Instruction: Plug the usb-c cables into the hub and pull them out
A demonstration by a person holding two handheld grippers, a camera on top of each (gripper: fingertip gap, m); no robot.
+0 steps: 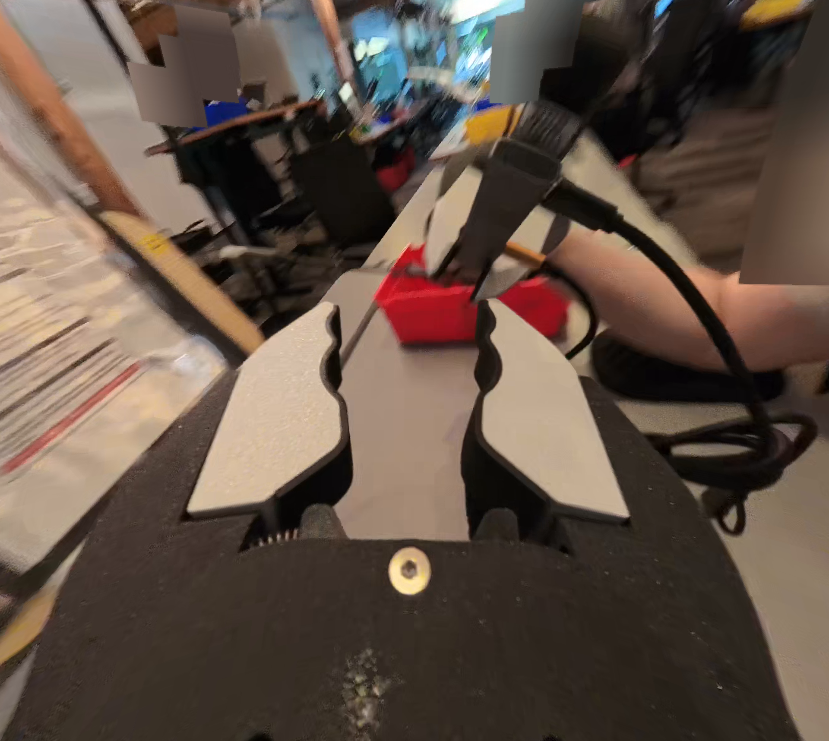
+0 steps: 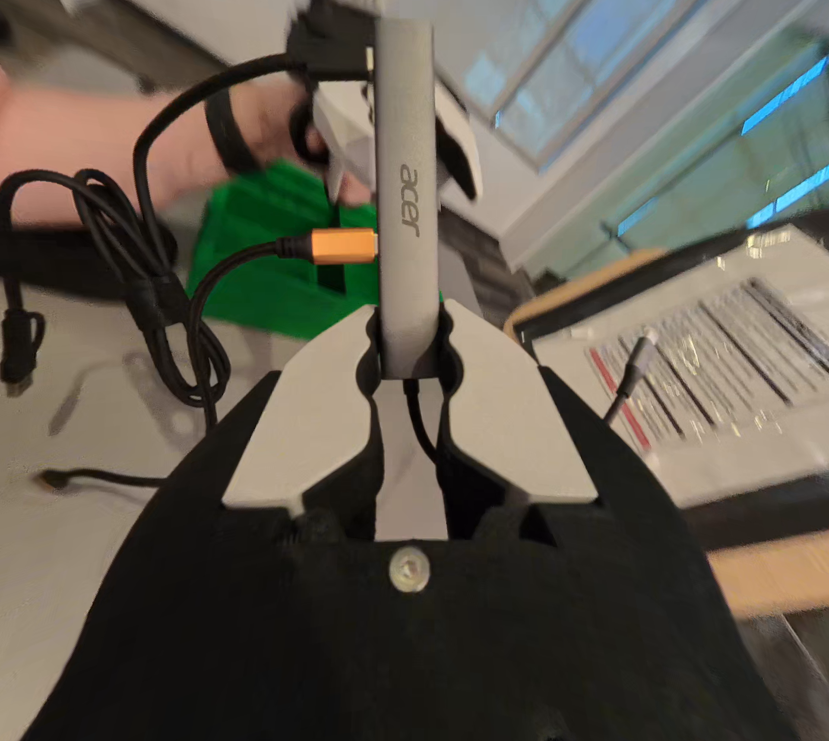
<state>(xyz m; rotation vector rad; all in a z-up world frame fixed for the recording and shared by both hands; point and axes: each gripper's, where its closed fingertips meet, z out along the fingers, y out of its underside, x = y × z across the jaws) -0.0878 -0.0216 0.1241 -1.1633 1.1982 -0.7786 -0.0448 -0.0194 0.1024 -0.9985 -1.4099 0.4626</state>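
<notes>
Hub (image 2: 403, 190) stands clamped at its near end in my right gripper (image 2: 406, 343), orange plug (image 2: 343, 246) and black plug (image 2: 334, 56) seated on its left. Left gripper (image 1: 406, 318) fingers apart, empty, over the desk (image 1: 403, 428). I'd hold the hub rigid, pinch one plug's shell and pull straight out.

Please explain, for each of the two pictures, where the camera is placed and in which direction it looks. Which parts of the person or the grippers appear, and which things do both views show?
Left wrist view: sits on the left gripper, open and empty, looking over the white table at the red bin, the right gripper and a forearm.
Right wrist view: sits on the right gripper, shut on the grey hub, facing the green bin, the far left gripper and a hand.
Shared: the hub, the orange-plug cable and the black cable plugged into it.
</notes>
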